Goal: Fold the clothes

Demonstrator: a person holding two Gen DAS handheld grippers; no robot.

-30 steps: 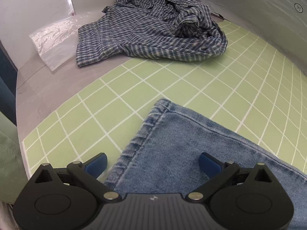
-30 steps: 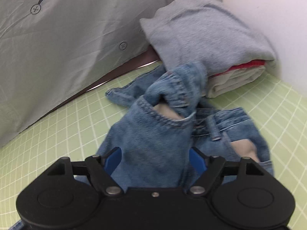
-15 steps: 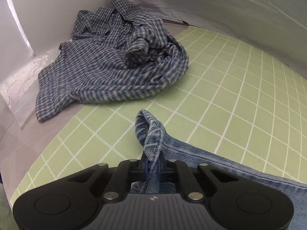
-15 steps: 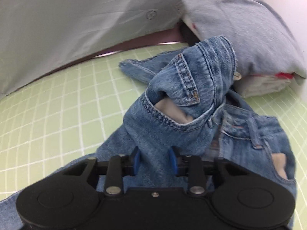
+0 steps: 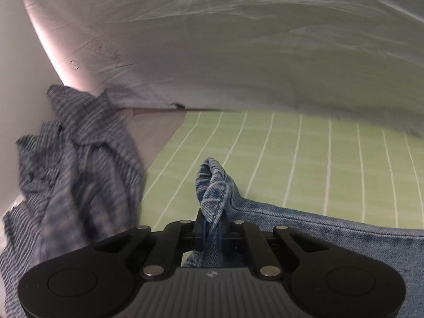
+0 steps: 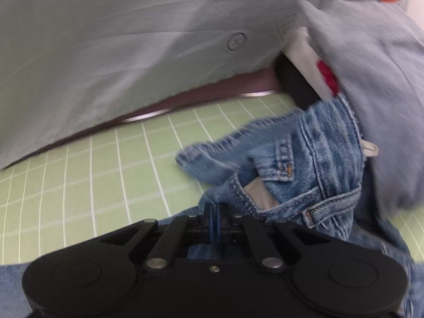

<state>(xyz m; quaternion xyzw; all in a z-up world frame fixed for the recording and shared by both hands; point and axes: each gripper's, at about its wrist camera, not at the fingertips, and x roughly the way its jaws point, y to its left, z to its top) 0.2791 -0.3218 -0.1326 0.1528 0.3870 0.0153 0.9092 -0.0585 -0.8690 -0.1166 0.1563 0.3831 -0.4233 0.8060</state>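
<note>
A pair of blue jeans (image 5: 323, 230) lies across the green grid mat (image 5: 291, 153). My left gripper (image 5: 212, 225) is shut on the hem of a trouser leg, and a loop of denim stands up above its jaws. In the right wrist view the waist end of the jeans (image 6: 304, 164) is bunched up, showing a belt loop and a pale pocket lining. My right gripper (image 6: 214, 220) has its jaws closing tight on a pinch of denim just left of that pocket.
A crumpled blue plaid shirt (image 5: 79, 175) lies close on the left of my left gripper. A stack of folded clothes topped by a grey garment (image 6: 376, 79) touches the jeans on the right. A grey cloth backdrop (image 6: 132, 53) hangs behind the mat (image 6: 79, 185).
Both grippers went from open over the denim to shut on it. The left one swung sideways with the hem, so the plaid shirt now sits close on its left. The right one shifted towards the folded stack.
</note>
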